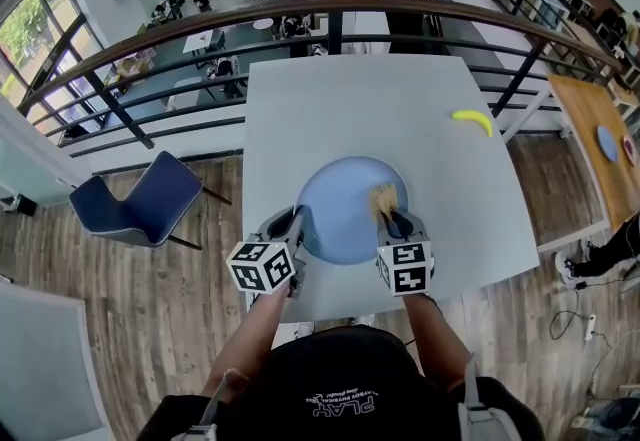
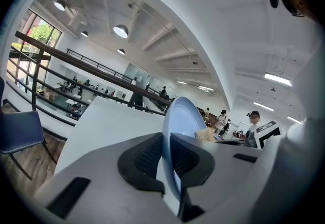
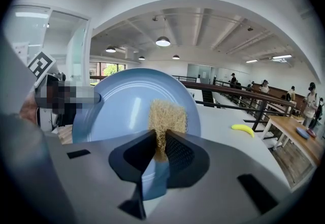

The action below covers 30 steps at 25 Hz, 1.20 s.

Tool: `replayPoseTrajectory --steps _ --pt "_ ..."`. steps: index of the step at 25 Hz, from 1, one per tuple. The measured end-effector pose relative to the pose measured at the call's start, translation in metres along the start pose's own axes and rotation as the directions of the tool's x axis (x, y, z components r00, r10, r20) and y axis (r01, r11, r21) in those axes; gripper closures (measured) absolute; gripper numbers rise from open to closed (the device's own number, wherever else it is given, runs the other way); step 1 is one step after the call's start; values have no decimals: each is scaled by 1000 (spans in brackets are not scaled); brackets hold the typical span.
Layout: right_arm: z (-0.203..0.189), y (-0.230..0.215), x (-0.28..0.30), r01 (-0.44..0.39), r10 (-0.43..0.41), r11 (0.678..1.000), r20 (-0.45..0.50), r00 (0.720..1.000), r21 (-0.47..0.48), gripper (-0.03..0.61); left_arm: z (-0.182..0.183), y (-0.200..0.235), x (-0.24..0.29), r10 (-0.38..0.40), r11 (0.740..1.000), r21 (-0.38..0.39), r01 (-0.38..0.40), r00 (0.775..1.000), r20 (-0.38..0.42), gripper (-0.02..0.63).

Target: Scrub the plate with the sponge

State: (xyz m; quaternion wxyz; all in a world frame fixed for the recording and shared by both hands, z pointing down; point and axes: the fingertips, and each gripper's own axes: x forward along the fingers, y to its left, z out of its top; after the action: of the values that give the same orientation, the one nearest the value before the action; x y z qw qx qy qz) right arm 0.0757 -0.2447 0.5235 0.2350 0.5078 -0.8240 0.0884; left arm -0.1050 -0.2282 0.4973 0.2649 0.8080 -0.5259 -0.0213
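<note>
The round pale-blue plate [image 1: 345, 209] sits over the near half of the square pale-grey desk [image 1: 400, 109], its face up toward the head view. The left hand-held gripper [image 1: 297, 221] is clamped on the plate's near-left rim. In the left gripper view, the rim runs edge-on between the two dark jaws, which press on it from either side.

The tan, coarse-fibred sponge [image 1: 384, 199] lies over the right part of the plate's face. The right hand-held gripper [image 1: 393, 221] is closed on the sponge's near end, and the frayed free end sticks out past the jaws in front of the blue surface. Whether the sponge actually presses on the plate cannot be told.

Both grippers carry a cube with black-and-white square markers at the near desk edge. Farther out, near the desk's right edge and well apart from the plate, lies a yellow banana [image 1: 472, 119]. A blue chair [image 1: 140, 199] stands on the wooden floor to the left of the desk, and a dark curved railing [image 1: 300, 9] runs beyond the desk's far edge.
</note>
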Motion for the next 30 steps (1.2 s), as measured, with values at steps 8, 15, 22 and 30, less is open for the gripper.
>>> replayPoseTrajectory --steps 8,15,22,30 --pt "26 37 -21 -53 56 997 52 997 -55 515 4 17 -2 29 999 -25 -28 999 27 586" --pt "29 111 -22 -252 256 964 41 966 -88 515 6 22 -2 49 998 -34 -48 998 40 586" --pt "9 161 -10 -365 365 921 -26 930 -135 517 10 20 -7 57 998 -37 -55 996 65 586" --pt "5 164 1 -354 352 925 -39 935 -136 517 14 25 -12 55 997 -54 -51 996 75 586"
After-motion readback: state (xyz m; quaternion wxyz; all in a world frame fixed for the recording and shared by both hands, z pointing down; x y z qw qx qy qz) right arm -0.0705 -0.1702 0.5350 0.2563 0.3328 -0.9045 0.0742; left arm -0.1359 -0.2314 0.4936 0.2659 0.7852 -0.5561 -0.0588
